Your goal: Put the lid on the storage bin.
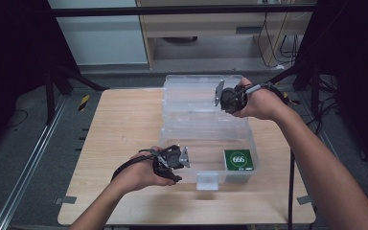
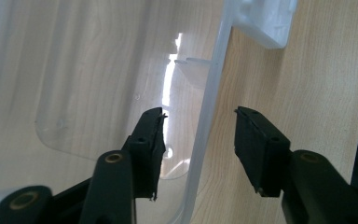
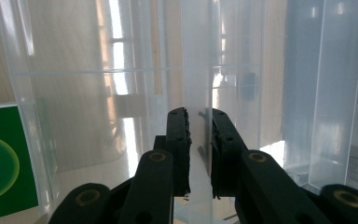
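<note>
Two claws on clear box (image 1: 206, 129), lid pinched

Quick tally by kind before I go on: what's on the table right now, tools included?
Clear plastic box with open lid: 1
Green packet in the box: 1
Tools: 2, left tool straddling the box's front wall, right tool clamped on the lid
Total: 4

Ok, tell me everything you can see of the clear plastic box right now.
The clear plastic box sits on the wooden table with its lid swung open at the far side. It is see-through, with a white latch at its near edge. A green pack lies inside, near right. The right tongs pinch the lid; the left tongs straddle the near wall, apart.
</note>
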A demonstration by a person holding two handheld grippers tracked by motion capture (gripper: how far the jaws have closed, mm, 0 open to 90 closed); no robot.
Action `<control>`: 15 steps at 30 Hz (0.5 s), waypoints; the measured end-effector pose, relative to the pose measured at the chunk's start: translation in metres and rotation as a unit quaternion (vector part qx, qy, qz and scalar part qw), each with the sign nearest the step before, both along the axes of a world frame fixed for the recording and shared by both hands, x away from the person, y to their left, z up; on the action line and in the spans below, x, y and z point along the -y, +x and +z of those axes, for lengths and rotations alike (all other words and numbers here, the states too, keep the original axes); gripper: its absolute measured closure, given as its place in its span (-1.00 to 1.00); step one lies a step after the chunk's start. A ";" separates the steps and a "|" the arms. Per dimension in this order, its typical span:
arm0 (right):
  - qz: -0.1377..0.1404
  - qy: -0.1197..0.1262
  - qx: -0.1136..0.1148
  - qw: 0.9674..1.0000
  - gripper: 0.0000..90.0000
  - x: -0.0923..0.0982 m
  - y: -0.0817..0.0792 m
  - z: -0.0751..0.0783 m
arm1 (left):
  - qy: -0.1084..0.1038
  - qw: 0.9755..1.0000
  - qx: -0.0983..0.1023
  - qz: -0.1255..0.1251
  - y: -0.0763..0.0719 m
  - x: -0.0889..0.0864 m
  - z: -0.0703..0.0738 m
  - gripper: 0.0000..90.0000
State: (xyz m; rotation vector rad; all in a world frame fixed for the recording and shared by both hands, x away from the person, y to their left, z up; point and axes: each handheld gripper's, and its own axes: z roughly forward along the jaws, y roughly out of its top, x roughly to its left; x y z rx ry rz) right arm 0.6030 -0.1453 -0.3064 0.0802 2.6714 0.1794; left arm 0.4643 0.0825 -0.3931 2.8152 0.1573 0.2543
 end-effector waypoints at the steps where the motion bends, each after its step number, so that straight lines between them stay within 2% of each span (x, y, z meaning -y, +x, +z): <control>1: -0.001 0.001 0.000 1.000 0.78 0.001 0.000 0.000 | -0.001 1.000 -0.001 -0.002 0.001 0.000 -0.002 0.22; 6: -0.002 0.005 0.003 1.000 0.77 0.003 0.000 0.000 | 0.002 1.000 -0.003 -0.007 0.005 0.000 -0.007 0.51; 15: -0.002 0.007 0.004 1.000 0.77 0.003 -0.001 -0.001 | 0.000 1.000 -0.014 -0.003 0.006 0.001 -0.008 0.76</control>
